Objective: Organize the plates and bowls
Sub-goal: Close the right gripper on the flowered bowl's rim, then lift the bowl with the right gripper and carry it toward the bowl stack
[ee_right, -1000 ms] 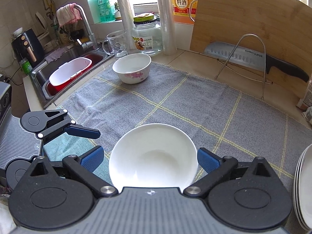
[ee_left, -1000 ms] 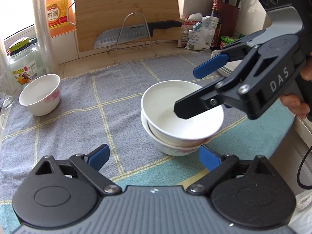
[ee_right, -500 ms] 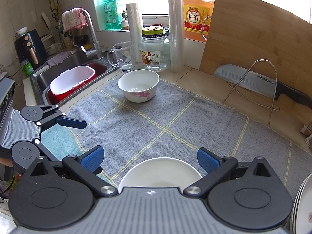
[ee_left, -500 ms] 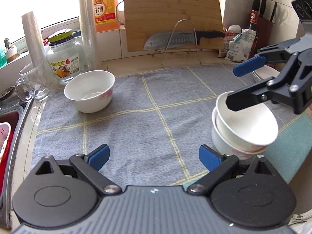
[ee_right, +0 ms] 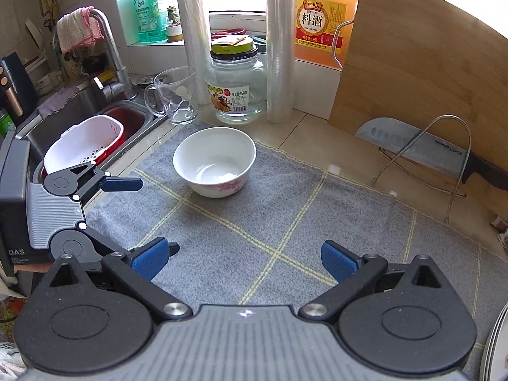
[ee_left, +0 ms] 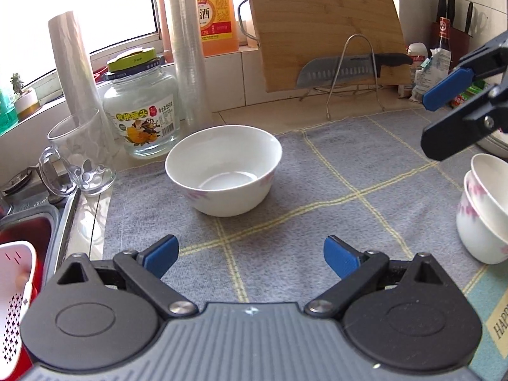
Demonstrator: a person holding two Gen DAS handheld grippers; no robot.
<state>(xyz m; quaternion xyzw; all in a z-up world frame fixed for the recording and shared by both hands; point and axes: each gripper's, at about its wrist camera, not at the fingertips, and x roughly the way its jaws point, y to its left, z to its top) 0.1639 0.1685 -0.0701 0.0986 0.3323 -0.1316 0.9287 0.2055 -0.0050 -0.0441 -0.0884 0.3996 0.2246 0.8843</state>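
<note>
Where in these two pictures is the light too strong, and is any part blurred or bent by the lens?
Left wrist view: the window is blown out to white, and the stacked bowls at the right edge look smeared; the cutting board curves from fisheye distortion. Right wrist view: the upper right corner is washed out, and the lone bowl is sharp, with a bright sheen inside.

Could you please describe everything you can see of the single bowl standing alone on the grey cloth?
The bowl is white, glossy, ceramic-looking, with faint pink flowers on its outer wall. It stands upright and seems empty on the grey checked cloth, near the glass jar and mug but apart from them. Only the cloth touches it.
</note>
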